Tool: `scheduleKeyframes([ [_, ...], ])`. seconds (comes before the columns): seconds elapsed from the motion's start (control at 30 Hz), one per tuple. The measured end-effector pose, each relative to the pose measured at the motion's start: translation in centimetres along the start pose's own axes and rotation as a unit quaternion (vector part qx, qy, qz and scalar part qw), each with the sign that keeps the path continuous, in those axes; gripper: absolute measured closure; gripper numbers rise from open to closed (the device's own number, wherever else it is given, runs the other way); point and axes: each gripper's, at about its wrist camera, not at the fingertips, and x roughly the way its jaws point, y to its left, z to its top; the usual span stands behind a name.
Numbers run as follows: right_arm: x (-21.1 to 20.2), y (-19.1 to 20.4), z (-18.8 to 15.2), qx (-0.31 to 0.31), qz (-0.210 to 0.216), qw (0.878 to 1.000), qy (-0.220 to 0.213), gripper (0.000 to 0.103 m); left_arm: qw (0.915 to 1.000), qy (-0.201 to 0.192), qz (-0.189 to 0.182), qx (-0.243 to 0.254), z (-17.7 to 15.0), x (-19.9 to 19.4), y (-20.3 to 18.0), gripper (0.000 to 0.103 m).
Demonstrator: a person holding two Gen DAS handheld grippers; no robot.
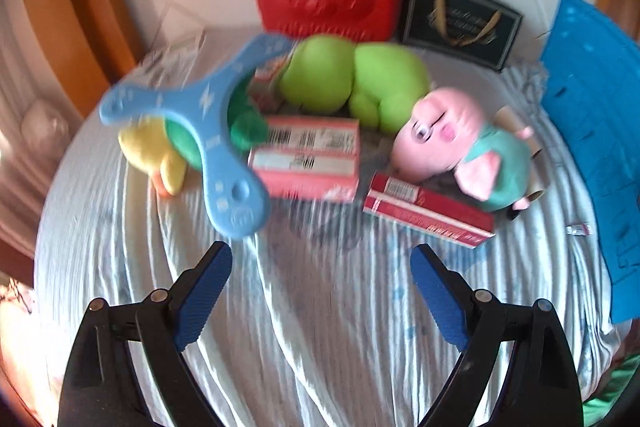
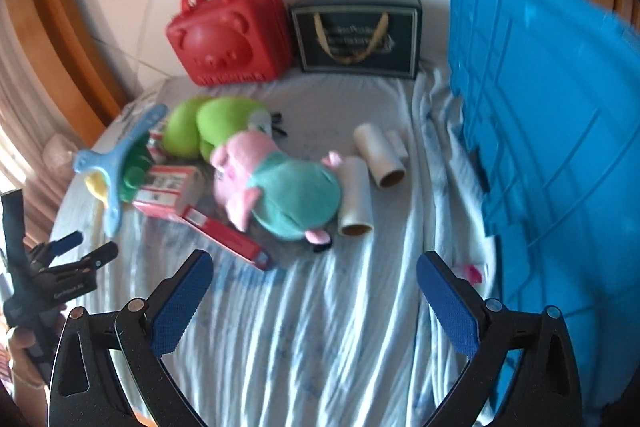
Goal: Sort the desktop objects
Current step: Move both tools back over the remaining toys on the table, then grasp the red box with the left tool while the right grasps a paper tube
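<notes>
A pile lies on a striped cloth (image 1: 320, 327): a blue three-armed boomerang toy (image 1: 200, 115) on a yellow plush (image 1: 156, 155), a green plush (image 1: 352, 79), a pink pig plush (image 1: 452, 139) in a teal shirt, pink boxes (image 1: 308, 159) and a red box (image 1: 424, 211). My left gripper (image 1: 322, 255) hangs open just short of the boxes, nothing between its fingers. My right gripper (image 2: 314, 263) is open too, in front of the pig plush (image 2: 280, 183) and the red box (image 2: 232, 235). Two cardboard tubes (image 2: 356, 195) lie right of the pig.
A red bear-face basket (image 2: 228, 39) and a dark gift box (image 2: 356, 39) stand at the back by the wall. A blue plastic crate (image 2: 552, 147) rises on the right. The left gripper (image 2: 86, 247), held by a hand, shows at the left edge of the right wrist view.
</notes>
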Motion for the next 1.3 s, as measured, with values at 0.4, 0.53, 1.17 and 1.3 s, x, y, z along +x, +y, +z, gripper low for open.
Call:
scheduleKeyframes([
  [0.4,11.0,-4.9,-0.6,0.018,-0.014,0.998,0.050,0.025,0.9942,0.024,-0.024,-0.102,1.3,6.0,-4.7,0.018],
  [0.53,13.3,-5.7,0.4,0.019,-0.014,0.998,0.064,0.032,0.9912,0.048,-0.027,-0.120,2.8,8.8,-7.2,0.021],
  [1.17,14.5,-6.3,-4.1,0.002,-0.001,0.989,0.149,0.058,0.9969,0.062,-0.024,0.043,1.8,7.6,-7.1,0.085],
  [1.3,13.4,-6.7,-6.2,0.005,0.001,0.988,0.157,0.058,0.9938,0.108,0.002,0.025,0.8,8.7,-3.8,0.085],
])
